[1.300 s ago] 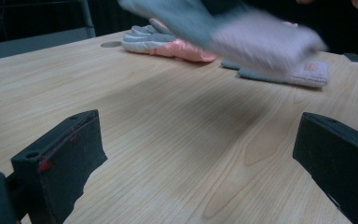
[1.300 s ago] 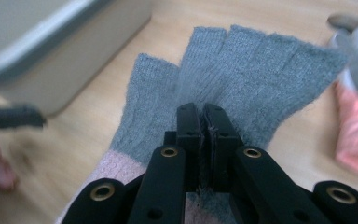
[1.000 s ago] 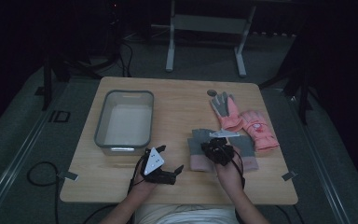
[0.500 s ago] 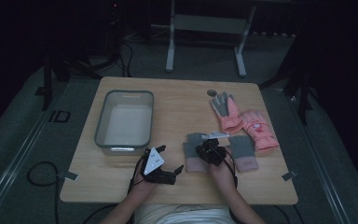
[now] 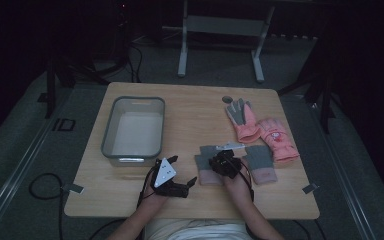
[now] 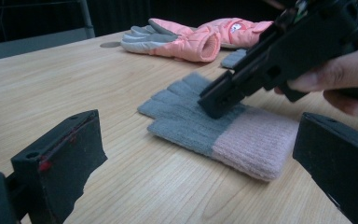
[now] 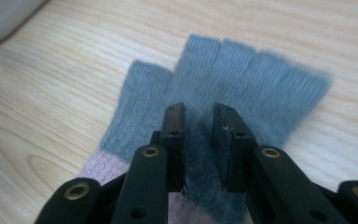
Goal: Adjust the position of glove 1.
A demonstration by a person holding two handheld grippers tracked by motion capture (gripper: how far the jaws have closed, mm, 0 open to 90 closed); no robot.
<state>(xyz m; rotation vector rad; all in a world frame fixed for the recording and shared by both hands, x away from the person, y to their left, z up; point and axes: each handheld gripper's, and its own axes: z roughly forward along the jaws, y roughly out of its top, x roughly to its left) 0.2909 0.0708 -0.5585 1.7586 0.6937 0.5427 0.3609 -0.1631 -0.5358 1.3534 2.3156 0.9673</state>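
- The right hand-held gripper [image 5: 223, 162] was pressed down onto the grey palm of the nearer knit glove [image 6: 214, 128], its jaws a narrow gap apart with a ridge of grey knit standing between them.
- From the right gripper view, the pinch looked partly closed rather than clamped; I could not tell whether the fabric was truly gripped yet.
- That grey-and-pink glove lay flat on the tabletop [image 5: 190, 120], fingers pointing away from the person, its pink cuff toward the near edge.
- The left hand-held gripper [image 5: 172, 181] sat low beside it, jaws wide apart and holding nothing.
- Its matching glove [image 5: 260, 162] lay just to the right, and a pair of pink padded gloves [image 5: 262, 130] sat farther back on the right.
- A grey plastic tub [image 5: 111, 131] stood on the left of the tabletop, seemingly empty, and looked a likely destination.
- To do the pinch well, in my judgement:
  - close fully on the gathered fold before lifting, since loose knit slips easily;
  - catch both layers, or the glove may stretch and drop;
  - lift straight up so the neighbouring glove is not dragged.
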